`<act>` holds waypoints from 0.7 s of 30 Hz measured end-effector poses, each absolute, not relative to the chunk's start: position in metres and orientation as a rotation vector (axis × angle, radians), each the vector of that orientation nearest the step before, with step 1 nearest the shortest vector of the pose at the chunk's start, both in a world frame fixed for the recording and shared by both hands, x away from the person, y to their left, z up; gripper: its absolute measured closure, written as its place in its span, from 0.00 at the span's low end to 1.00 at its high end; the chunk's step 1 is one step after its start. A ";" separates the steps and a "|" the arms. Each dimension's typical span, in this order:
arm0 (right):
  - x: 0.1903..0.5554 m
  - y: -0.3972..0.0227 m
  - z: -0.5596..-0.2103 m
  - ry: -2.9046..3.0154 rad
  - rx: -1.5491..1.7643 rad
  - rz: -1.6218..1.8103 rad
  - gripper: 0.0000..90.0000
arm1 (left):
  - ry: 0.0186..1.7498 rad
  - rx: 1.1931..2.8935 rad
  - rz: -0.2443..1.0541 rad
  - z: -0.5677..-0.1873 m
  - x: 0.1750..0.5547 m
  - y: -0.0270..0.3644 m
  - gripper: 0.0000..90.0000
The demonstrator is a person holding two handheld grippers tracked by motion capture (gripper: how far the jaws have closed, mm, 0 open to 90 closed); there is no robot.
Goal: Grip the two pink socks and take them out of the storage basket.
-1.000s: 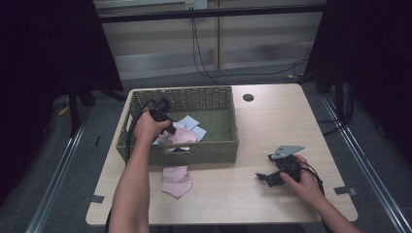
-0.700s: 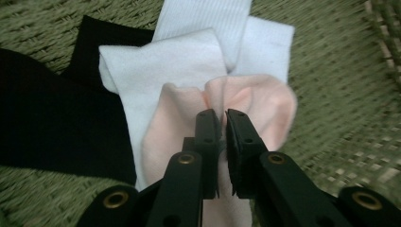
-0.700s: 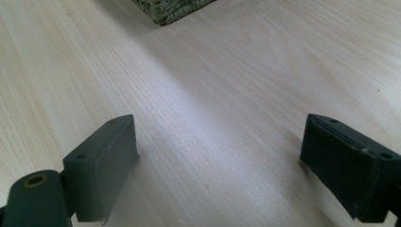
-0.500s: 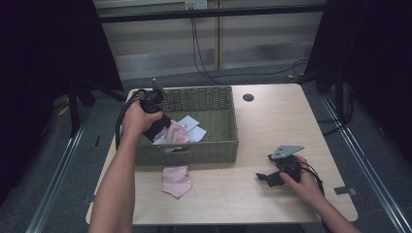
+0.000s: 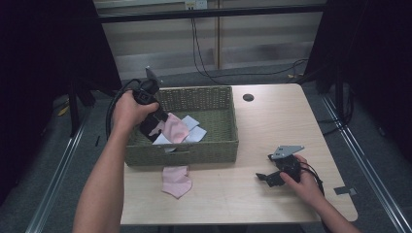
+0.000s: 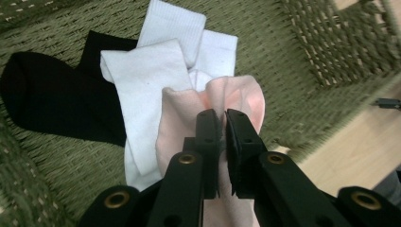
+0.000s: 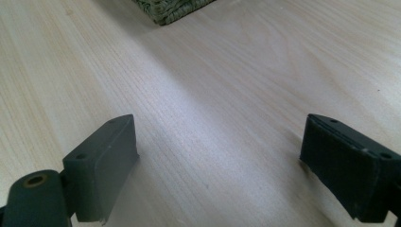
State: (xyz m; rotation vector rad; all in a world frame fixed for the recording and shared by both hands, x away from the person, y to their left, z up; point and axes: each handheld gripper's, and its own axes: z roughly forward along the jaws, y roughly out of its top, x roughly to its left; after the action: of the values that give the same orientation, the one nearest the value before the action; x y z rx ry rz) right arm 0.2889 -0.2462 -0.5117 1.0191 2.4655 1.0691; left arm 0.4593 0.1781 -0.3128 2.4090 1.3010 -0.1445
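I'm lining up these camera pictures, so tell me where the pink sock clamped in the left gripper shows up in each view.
High view: the pink sock hangs from the left gripper above the basket's left half.
Left gripper view: it sits at centre, pinched between the shut jaws.
Right gripper view: bare table between open jaws, no sock.
Shared landmark: the green woven basket.
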 end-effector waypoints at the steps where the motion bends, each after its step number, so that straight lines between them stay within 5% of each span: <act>1: 0.289 -0.246 -0.512 2.466 1.019 1.069 0.12 | 1.295 2.404 -0.151 -0.305 0.457 0.179 0.94; 21: 0.289 -0.246 -0.512 2.466 1.019 1.069 0.12 | 1.208 2.382 -0.152 -0.261 0.423 0.181 0.94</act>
State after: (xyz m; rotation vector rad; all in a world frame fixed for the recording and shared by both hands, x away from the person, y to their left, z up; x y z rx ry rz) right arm 0.2889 -0.2462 -0.5117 1.0190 2.4657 1.0688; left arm 0.4233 0.1805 -0.2607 2.3817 1.2078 -0.1522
